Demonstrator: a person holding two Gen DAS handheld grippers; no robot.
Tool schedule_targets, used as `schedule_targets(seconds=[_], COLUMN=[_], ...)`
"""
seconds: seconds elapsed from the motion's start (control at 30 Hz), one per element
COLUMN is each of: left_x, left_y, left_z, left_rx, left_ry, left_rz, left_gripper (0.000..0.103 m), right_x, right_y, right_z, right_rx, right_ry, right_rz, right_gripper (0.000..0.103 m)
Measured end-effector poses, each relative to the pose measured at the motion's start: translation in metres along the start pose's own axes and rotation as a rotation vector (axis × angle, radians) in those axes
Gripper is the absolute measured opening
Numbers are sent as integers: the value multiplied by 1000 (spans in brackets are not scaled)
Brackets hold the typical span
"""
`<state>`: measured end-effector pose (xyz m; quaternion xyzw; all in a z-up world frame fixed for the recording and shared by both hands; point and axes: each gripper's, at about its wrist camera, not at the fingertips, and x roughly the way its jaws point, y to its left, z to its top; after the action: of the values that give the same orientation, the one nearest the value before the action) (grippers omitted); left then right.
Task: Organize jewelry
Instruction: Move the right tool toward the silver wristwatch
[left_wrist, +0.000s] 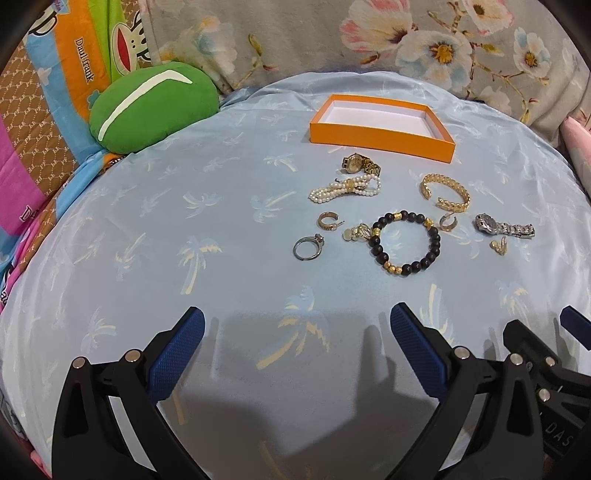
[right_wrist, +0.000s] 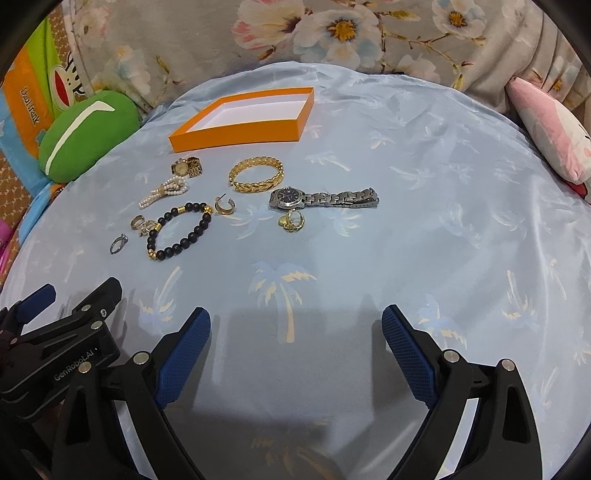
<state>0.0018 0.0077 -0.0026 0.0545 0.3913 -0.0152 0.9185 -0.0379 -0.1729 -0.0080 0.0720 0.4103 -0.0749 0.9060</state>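
Noted on a bed under a pale blue satin sheet printed with palm trees (right_wrist: 406, 155): one shallow orange cardboard box with a white inside (left_wrist: 380, 142), open, lying at the far side with its long axis running left to right. Counted just in front of it: two wristwatches, one gold-toned (left_wrist: 360, 165) nearest the box, one silver steel with a dark dial (right_wrist: 323, 199), band stretched out to the right. Three bracelets: one white pearl multi-strand bracelet (left_wrist: 345, 189) lying lengthwise left to right, one open gold leaf-pattern cuff (left_wrist: 445, 192), one black bead bracelet with gold spacers (left_wrist: 404, 242) lying as a ring in the middle. Two gold hoop earrings (left_wrist: 327, 220) (left_wrist: 448, 222), either side of the bead bracelet. One silver ring with a stone (left_wrist: 309, 246) at the near left. Two small gold pieces, type not clear: one touching the bead bracelet's left edge (left_wrist: 356, 232), one just below the silver watch (right_wrist: 291, 220). All pieces outside the box. One green plush cushion with a white stripe (left_wrist: 153, 107) at far left. Left hand-held gripper (left_wrist: 297, 354) spread wide, holding nothing, low above the sheet, near side of the jewelry. Right hand-held gripper (right_wrist: 295, 350) likewise spread and empty, beside it.
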Motion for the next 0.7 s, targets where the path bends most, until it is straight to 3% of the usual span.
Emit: schedule_targets(seconds=[0.4, 0.5, 0.7], left_x=[17, 19, 21], left_y=[24, 28, 25], left_z=[7, 10, 14], left_rx=[-119, -112, -75], left_ry=[61, 54, 50], left_rz=[-39, -36, -76], left_gripper=[98, 98, 98], right_x=[21, 27, 36], right_y=[1, 4, 4], right_z=[22, 31, 42], right_rx=[-29, -29, -15], right_ry=[22, 18, 14], right_rz=[23, 29, 38], right_gripper=[60, 50, 41])
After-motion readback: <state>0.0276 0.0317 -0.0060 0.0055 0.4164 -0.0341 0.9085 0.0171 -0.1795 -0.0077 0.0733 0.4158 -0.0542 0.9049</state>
